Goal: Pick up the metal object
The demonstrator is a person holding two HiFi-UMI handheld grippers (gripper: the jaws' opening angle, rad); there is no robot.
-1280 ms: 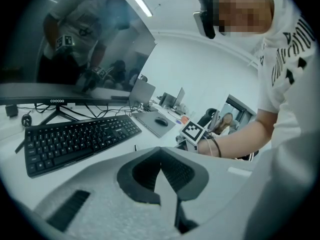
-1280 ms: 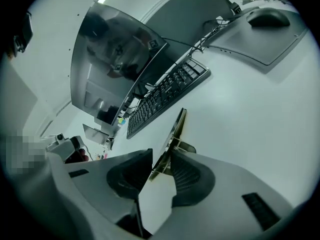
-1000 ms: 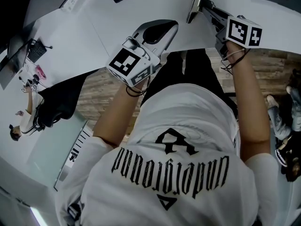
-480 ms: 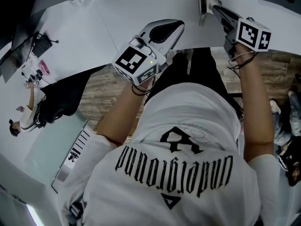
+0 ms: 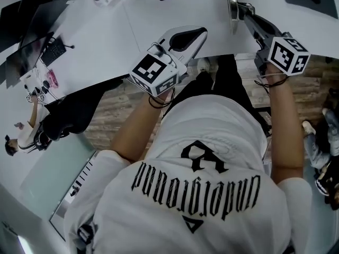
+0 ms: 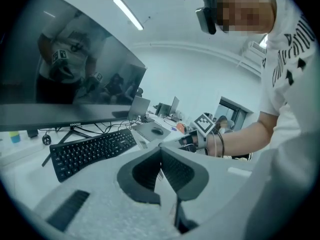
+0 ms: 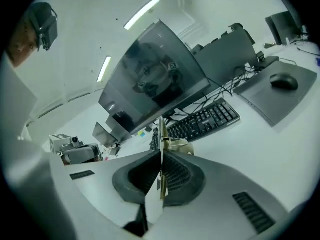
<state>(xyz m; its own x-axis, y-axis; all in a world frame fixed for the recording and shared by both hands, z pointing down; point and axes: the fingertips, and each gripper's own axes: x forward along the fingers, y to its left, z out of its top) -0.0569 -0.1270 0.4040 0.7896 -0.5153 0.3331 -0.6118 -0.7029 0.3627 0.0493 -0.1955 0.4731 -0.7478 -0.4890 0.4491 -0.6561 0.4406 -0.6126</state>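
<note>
A: Where is the metal object (image 7: 161,134)?

B: In the right gripper (image 7: 161,153). Its jaws have just been closing and now clamp the piece between the pads. It is a thin plate standing on edge and sticking out past the tips toward the far side.

A: Does the head view show that too?

B: Only in part. There the plate is a bright sliver at the far tip of the right gripper, over the white desk (image 5: 106,41). The grip itself reads only in the right gripper view, which also shows a yellowish bracket (image 7: 180,145) on the plate's right face. The jaws cover the plate's lower edge, so I cannot tell whether it touches the desk.

A: And the left gripper (image 6: 160,150)?

B: Its pads are pressed together with nothing between them, as its own view shows. The head view gives only its white shell and marker cube (image 5: 153,70), above the desk's near edge.

A: What lies around?

B: A keyboard (image 7: 202,123) and a dark monitor (image 7: 150,79) lie farther off. At the far right a mouse (image 7: 283,81) sits on a grey mat (image 7: 270,106).

A: How are the arms placed?

B: The right forearm (image 5: 283,120) reaches straight out from the body, its gripper pointing away and tipped a little down. The left forearm (image 5: 135,126) angles inward, with its gripper aimed far and right and its nose slightly low.
</note>
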